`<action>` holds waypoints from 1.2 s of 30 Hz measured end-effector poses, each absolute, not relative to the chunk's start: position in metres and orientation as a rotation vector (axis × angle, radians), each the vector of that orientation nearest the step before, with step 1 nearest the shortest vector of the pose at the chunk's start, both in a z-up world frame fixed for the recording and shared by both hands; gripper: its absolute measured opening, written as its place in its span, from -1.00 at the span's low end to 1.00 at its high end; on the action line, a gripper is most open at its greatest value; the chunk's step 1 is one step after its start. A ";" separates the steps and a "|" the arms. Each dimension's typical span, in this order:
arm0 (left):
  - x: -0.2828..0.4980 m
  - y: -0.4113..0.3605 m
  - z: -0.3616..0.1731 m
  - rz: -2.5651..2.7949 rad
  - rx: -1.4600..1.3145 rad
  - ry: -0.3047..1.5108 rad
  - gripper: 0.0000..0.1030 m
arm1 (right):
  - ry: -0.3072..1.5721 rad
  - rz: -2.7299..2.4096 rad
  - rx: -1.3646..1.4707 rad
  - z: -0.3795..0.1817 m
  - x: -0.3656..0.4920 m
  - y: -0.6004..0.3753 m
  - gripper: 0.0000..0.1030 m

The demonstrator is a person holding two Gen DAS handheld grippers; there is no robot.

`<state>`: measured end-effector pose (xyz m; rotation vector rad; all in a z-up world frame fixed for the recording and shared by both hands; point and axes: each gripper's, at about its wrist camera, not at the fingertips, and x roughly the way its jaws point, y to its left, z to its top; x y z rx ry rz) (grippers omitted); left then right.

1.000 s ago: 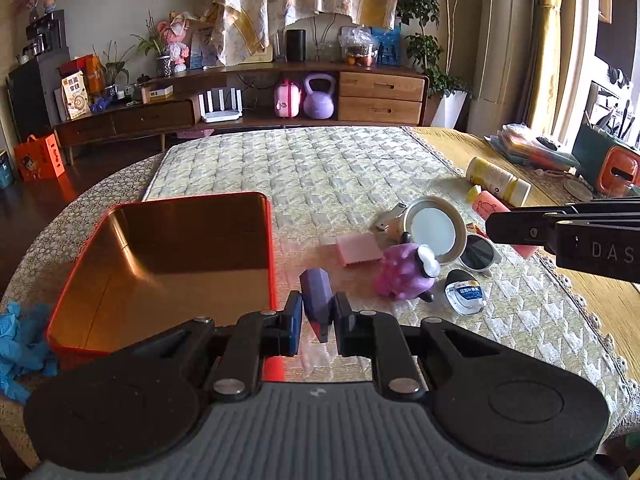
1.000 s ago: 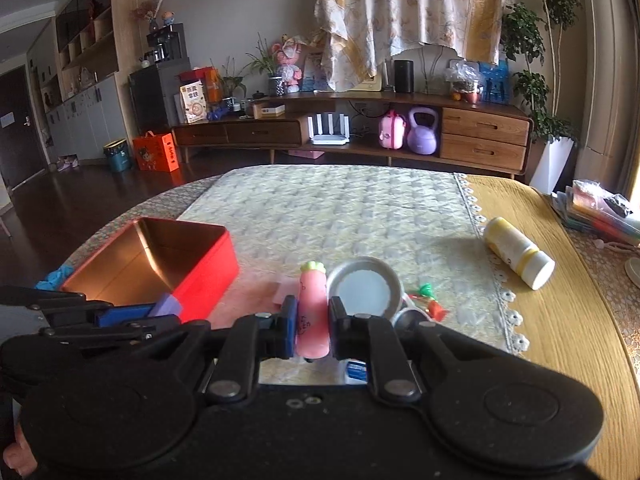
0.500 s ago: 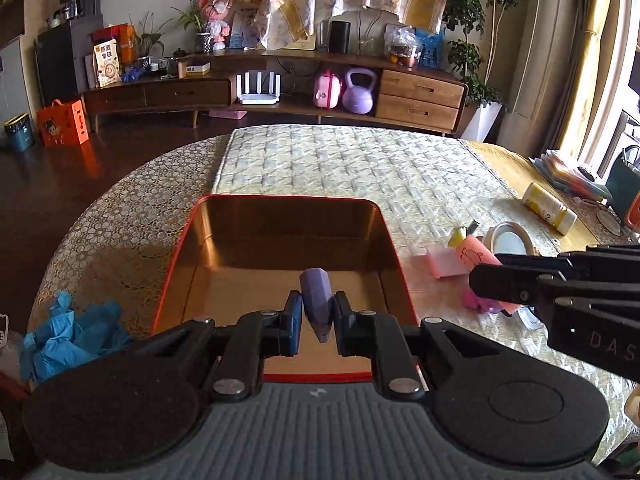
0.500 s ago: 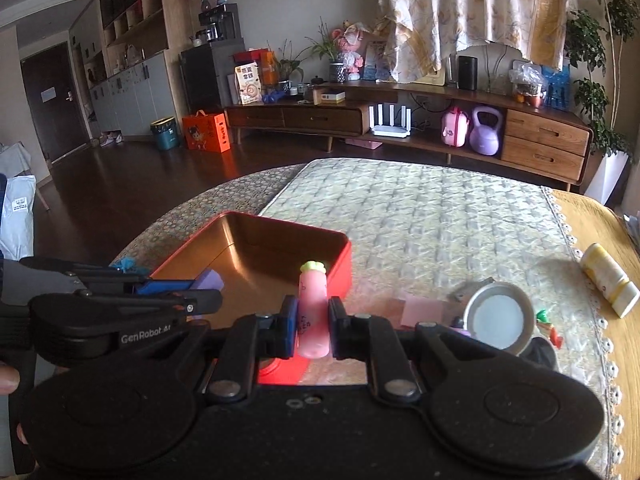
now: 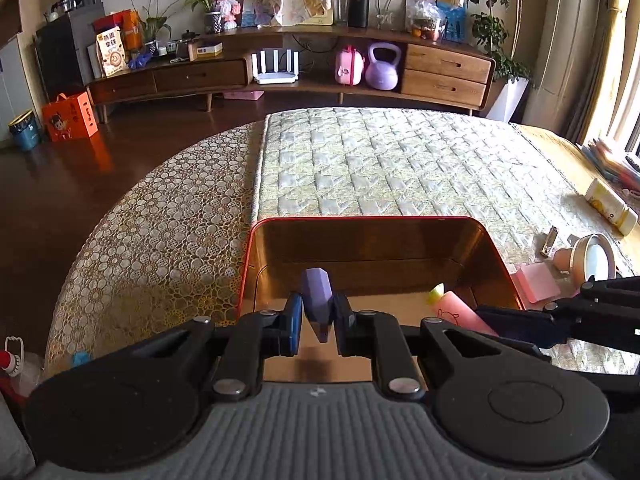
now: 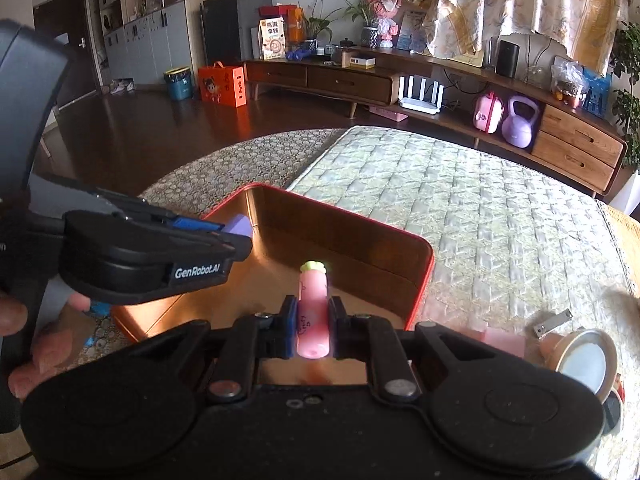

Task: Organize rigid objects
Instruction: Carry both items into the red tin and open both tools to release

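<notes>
While both grippers hang over the red tin (image 5: 496, 256), each pinches one item. The left gripper (image 5: 316, 320) clamps a purple faceted piece (image 5: 316, 300) between its pads, above the tin's copper floor. The right gripper (image 6: 312, 330) clamps a pink tube (image 6: 312, 312) with a green cap, also above the tin. A round mirror (image 6: 586, 362) lies on the quilted mat (image 5: 400, 168) beside the tin.

Left tool (image 5: 316, 320) clamped, right tool (image 6: 312, 330) clamped, both angled downward

One red tin (image 5: 492, 248) on the table; inside its rim hover one purple piece (image 5: 316, 292) and one pink tube (image 6: 313, 312).
</notes>
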<state>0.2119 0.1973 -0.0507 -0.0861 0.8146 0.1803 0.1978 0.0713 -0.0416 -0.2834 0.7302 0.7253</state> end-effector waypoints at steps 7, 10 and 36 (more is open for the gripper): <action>0.241 0.205 -0.067 0.177 -0.078 0.875 -0.68 | 0.779 0.724 -0.333 -0.061 0.222 0.093 -0.71; 0.251 0.205 -0.072 0.176 -0.058 0.896 -0.68 | 0.791 0.719 -0.346 -0.066 0.228 0.098 -0.71; 0.249 0.207 -0.069 0.177 -0.092 0.917 -0.68 | 0.807 0.760 -0.319 -0.059 0.218 0.087 -0.28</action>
